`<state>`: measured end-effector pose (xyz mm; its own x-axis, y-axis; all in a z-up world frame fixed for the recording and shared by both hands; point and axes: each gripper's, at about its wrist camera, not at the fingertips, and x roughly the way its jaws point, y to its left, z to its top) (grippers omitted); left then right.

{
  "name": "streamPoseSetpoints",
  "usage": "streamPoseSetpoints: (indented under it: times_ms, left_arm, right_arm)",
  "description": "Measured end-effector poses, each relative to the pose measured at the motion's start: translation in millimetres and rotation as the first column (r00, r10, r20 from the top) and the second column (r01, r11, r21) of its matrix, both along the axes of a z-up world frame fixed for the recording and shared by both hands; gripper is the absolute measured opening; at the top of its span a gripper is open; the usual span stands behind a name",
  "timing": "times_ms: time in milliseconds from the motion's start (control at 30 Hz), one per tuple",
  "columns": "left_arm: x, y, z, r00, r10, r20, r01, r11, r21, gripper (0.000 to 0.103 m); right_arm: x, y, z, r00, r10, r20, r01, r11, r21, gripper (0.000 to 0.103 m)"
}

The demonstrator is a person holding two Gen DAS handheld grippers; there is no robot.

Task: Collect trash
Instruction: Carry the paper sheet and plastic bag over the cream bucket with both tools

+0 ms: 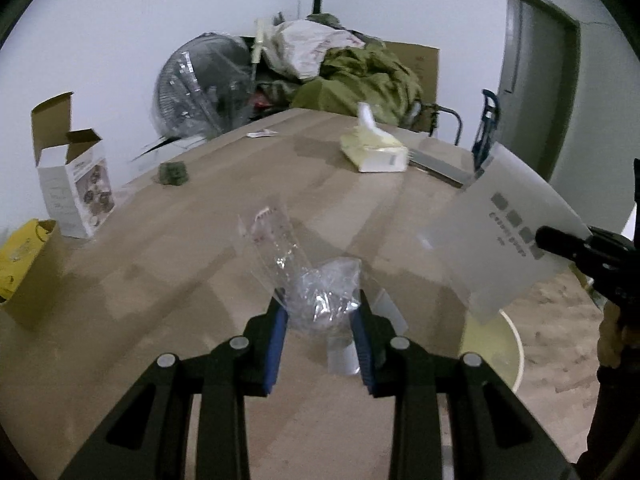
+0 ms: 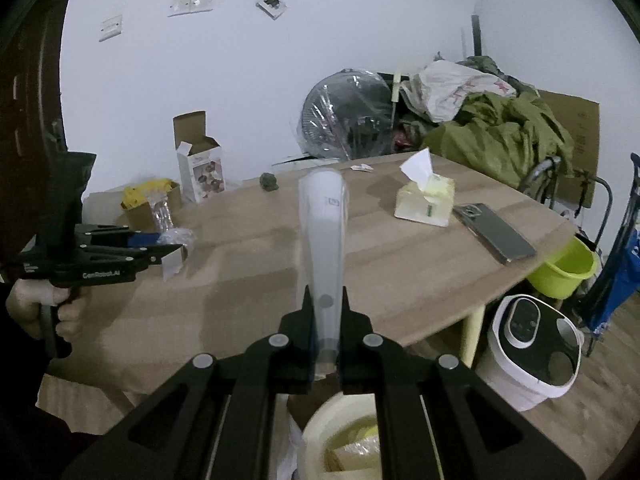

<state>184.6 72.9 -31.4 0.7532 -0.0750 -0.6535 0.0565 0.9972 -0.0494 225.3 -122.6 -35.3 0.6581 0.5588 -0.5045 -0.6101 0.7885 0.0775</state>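
Observation:
My left gripper (image 1: 320, 298) is shut on a crumpled clear plastic wrapper (image 1: 326, 300), held above the wooden table (image 1: 180, 280); its blue pads press it from both sides. In the right wrist view the left gripper (image 2: 178, 247) appears at the left in a hand, with that wrapper (image 2: 176, 238) at its tips. My right gripper (image 2: 326, 294) is shut on a flat white plastic pouch (image 2: 323, 224), seen edge-on and sticking up. The left wrist view shows the pouch (image 1: 504, 236) broadside, printed with grey squares, with the right gripper (image 1: 546, 237) on it. A cream bin (image 2: 320, 424) stands on the floor below the table's edge.
On the table lie a tissue pack (image 2: 426, 206), a phone (image 2: 496, 234), a small green lump (image 2: 269, 182) and a scrap of paper (image 2: 362, 167). Open boxes (image 2: 198, 168) stand at the far left. A green bucket (image 2: 564, 272) and a white appliance (image 2: 532, 348) sit on the floor at right.

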Motion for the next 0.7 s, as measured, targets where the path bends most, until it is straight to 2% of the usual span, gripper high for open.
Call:
streamPoseSetpoints:
  times_ms: [233, 433, 700]
  left_arm:
    - [-11, -36, -2, 0.997, -0.075, 0.019, 0.076, 0.997, -0.008, 0.031]
    - [-16, -79, -11, 0.984, -0.179, 0.019, 0.179, 0.984, -0.006, 0.031]
    - [-6, -118, -33, 0.967, -0.253, -0.033, 0.252, 0.968, -0.017, 0.031]
  right_arm:
    - [-21, -36, -3, 0.997, -0.07, 0.021, 0.07, 0.998, -0.004, 0.007]
    - [-36, -72, -13, 0.988, -0.152, 0.029, 0.152, 0.988, -0.025, 0.007]
    - [-36, -116, -48, 0.967, -0.251, -0.036, 0.248, 0.966, -0.072, 0.007]
